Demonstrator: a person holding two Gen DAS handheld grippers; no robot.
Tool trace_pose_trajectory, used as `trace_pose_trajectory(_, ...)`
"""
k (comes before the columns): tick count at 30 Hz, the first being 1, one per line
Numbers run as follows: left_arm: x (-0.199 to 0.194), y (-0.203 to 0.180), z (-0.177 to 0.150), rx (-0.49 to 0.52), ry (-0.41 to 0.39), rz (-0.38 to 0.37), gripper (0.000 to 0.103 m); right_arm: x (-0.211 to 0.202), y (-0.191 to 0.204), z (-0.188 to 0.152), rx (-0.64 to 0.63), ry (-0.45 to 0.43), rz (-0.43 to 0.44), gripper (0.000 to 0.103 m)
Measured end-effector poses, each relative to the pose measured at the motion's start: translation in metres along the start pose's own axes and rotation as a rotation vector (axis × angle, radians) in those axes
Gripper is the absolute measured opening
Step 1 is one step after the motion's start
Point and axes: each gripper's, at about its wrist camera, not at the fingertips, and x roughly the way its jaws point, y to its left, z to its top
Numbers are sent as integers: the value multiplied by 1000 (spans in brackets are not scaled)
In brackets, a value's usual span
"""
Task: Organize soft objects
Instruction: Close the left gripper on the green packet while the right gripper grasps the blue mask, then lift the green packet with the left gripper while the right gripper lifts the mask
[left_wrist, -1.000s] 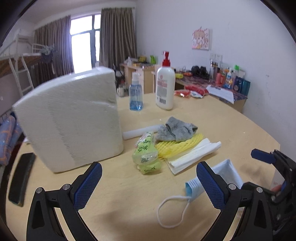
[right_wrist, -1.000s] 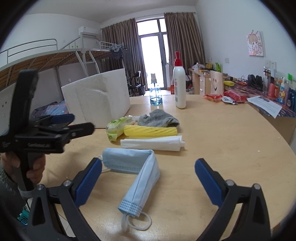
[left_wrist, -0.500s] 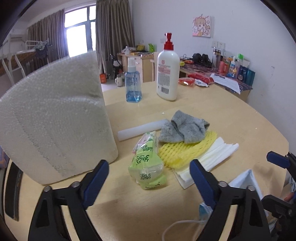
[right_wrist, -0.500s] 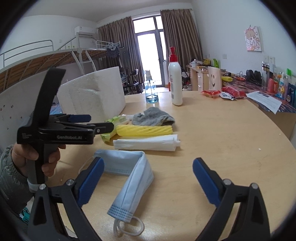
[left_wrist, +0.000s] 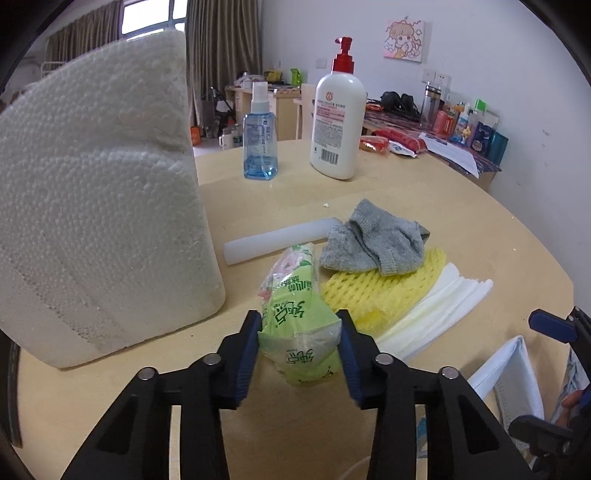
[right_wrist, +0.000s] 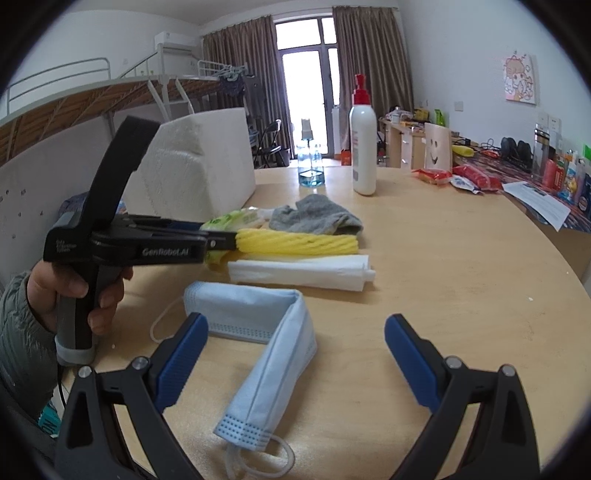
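Note:
My left gripper (left_wrist: 299, 354) is shut on a green tissue pack (left_wrist: 299, 325) lying on the round wooden table (left_wrist: 461, 221); it also shows in the right wrist view (right_wrist: 218, 240) from the side. Beside the pack lie a grey sock (left_wrist: 373, 240), a yellow foam net (left_wrist: 384, 288), white folded tissue (left_wrist: 436, 314) and a white foam tube (left_wrist: 280, 240). My right gripper (right_wrist: 295, 354) is open above a blue face mask (right_wrist: 266, 332), its jaws to either side.
A big white foam box (left_wrist: 99, 206) stands at the left. A blue spray bottle (left_wrist: 260, 144) and a white pump bottle (left_wrist: 338, 118) stand at the back. A cluttered desk (right_wrist: 535, 177) runs along the right wall.
My left gripper moved forward and down and closed on the green tissue pack. My right gripper stayed open over the mask and shifted only slightly.

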Motion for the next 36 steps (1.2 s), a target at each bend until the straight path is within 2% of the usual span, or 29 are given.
trace_pose_trajectory(2, 3, 2, 1, -6, 13, -5, 32, 3, 2, -1, -9, 14, -4, 98)
trace_pose_trajectory(4, 4, 7, 0, -25, 23, -22, 31, 4, 4, -1, -15, 23, -3, 98)
trace_pose_trajectory(6, 4, 10, 0, -38, 21, -27, 25, 5, 6, -2, -30, 33, -5, 86)
trace_pose_trajectory(11, 1, 11, -1, -41, 15, -42, 25, 11, 11, -6, -49, 72, -24, 73)
trace_pose_trajectory(17, -9, 15, -2, -38, -37, -36, 25, 13, 12, -5, -43, 88, -85, 71)
trace_pose_trajectory(18, -10, 16, -2, -37, -45, -33, 25, 15, 11, -5, -42, 93, -90, 62)
trace_pose_trajectory(21, -13, 16, -2, -36, -60, -40, 25, 19, 11, -4, -35, 117, -103, 43)
trace_pose_trajectory(25, -17, 12, -3, -23, -74, -42, 25, 19, 12, -6, -26, 130, -109, 28)
trace_pose_trajectory(27, -19, 11, -3, -18, -87, -45, 25, 17, 12, -6, -16, 121, -105, 12)
trace_pose_trajectory(29, -21, 11, -3, -15, -98, -45, 25, 17, 11, -6, -11, 121, -75, 10)
trace_pose_trajectory(36, -33, 11, -3, -13, -147, -57, 25, 9, 7, -1, 41, 81, -89, 9)
